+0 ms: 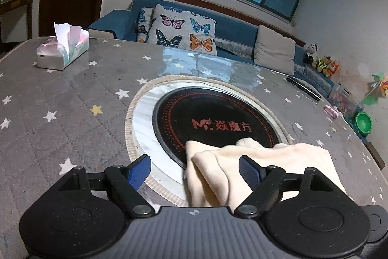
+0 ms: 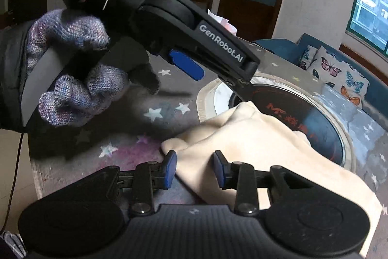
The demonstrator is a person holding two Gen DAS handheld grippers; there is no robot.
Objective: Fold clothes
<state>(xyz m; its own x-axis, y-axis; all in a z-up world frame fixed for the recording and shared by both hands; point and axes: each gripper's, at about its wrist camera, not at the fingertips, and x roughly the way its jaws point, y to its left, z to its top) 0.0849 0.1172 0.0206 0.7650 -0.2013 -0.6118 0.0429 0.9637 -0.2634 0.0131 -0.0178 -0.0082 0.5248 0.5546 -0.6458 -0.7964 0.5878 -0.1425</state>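
A cream garment [image 1: 271,162] lies bunched on the grey star-patterned tablecloth, partly over a black round hotplate [image 1: 213,123]. My left gripper [image 1: 195,171] is open wide just above the garment's near left edge, holding nothing. In the right wrist view the same garment [image 2: 254,137] lies in front of my right gripper [image 2: 195,170], which is open over the cloth's near corner with no fabric pinched. The left gripper body [image 2: 194,40], held by a gloved hand [image 2: 72,64], hovers above the garment's far end.
A tissue box [image 1: 63,50] stands at the table's far left. A blue sofa with butterfly cushions [image 1: 181,28] lies beyond the table. A dark remote-like bar [image 1: 303,86] and small toys [image 1: 363,123] sit near the table's right edge.
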